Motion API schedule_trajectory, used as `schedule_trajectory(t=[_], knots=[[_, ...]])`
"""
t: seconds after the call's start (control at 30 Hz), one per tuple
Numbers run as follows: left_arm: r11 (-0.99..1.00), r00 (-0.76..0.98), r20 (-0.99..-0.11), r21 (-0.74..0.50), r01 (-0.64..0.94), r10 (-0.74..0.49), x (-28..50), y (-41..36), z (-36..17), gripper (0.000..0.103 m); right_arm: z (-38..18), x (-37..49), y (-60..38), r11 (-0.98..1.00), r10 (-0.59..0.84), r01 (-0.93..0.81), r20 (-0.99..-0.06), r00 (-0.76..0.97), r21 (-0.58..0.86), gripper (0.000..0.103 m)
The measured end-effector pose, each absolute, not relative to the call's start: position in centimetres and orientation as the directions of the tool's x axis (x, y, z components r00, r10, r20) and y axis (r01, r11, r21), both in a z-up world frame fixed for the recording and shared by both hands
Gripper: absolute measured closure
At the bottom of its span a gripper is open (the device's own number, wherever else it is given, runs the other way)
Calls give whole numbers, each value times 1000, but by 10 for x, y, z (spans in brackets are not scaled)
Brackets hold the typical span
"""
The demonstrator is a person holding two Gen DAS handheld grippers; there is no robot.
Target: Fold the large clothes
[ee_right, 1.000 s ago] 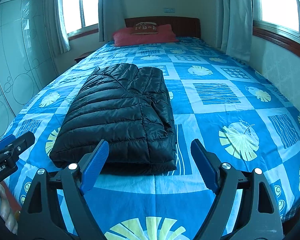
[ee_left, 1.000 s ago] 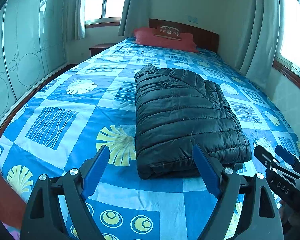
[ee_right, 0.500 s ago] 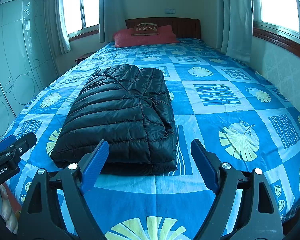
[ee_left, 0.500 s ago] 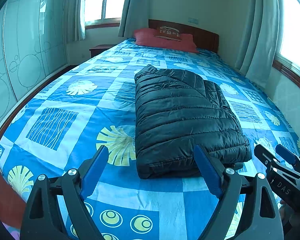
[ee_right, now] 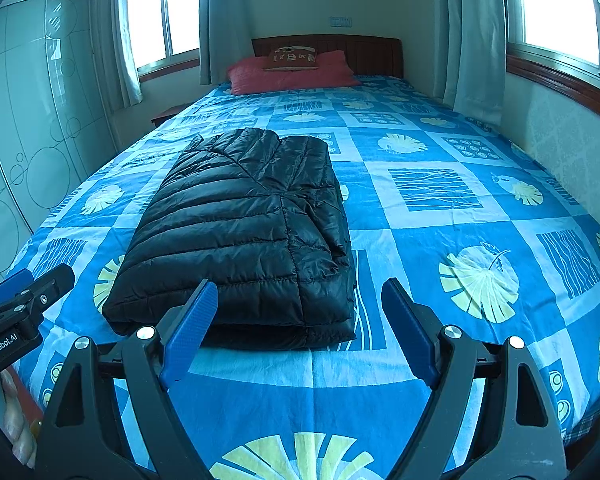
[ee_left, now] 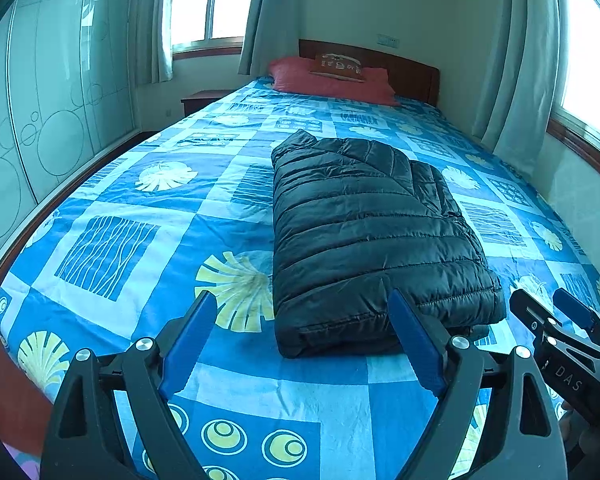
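Observation:
A black quilted puffer jacket (ee_left: pixel 364 236) lies folded into a long rectangle on the blue patterned bed (ee_left: pixel 140 240). It also shows in the right wrist view (ee_right: pixel 244 236). My left gripper (ee_left: pixel 300 344) is open and empty, held above the bed's foot just short of the jacket's near edge. My right gripper (ee_right: pixel 298 330) is open and empty, also just short of that edge, toward the jacket's right corner. The right gripper shows at the lower right of the left wrist view (ee_left: pixel 556 320), and the left gripper at the lower left of the right wrist view (ee_right: pixel 32 284).
Red pillows (ee_right: pixel 288 72) lie against the wooden headboard (ee_right: pixel 364 48) at the far end. A wardrobe with circle patterns (ee_left: pixel 40 120) stands along the left. A wall with curtained windows (ee_right: pixel 556 12) runs along the right. A nightstand (ee_left: pixel 200 100) stands by the far left corner.
Almost nothing has changed. Both grippers stay open and hover at the foot of the bed. The jacket has not moved.

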State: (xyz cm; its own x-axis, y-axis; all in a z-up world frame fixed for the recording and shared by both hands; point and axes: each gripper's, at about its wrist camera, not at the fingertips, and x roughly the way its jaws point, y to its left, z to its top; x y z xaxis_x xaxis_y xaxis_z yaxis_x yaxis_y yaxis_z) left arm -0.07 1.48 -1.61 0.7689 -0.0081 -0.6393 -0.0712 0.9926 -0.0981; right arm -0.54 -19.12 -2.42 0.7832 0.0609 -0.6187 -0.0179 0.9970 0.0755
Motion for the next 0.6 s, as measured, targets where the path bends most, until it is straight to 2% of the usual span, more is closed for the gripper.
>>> schedule_trajectory(t=[0.6], knots=[[994, 778, -629, -87, -73, 2, -2, 15, -14, 17, -25, -6, -190, 997, 65, -22, -619, 783, 77, 19]])
